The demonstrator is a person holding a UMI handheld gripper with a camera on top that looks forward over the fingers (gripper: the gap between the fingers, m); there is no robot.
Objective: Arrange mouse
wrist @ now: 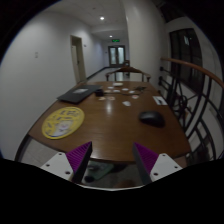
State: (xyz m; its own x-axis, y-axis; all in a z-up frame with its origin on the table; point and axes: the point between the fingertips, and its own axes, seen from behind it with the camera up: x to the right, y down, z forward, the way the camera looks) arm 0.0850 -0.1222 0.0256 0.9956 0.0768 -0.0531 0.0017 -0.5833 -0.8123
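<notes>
Gripper [113, 158] fingers spread wide, holding nothing, at the near edge of the round wooden table [105, 125]. Black mouse [152, 118] lies on the table, beyond the right finger. Yellow disc [63, 122] well left of mouse; closed laptop [78, 95] and papers [128, 97] farther back. Path to mouse unobstructed.

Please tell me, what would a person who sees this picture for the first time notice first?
Most likely the round yellow mat on the wooden table, ahead of the fingers and to their left. Next comes the dark mouse, ahead and to the right, near the table's edge. The gripper is open and holds nothing, its purple pads apart above the near edge.
</notes>
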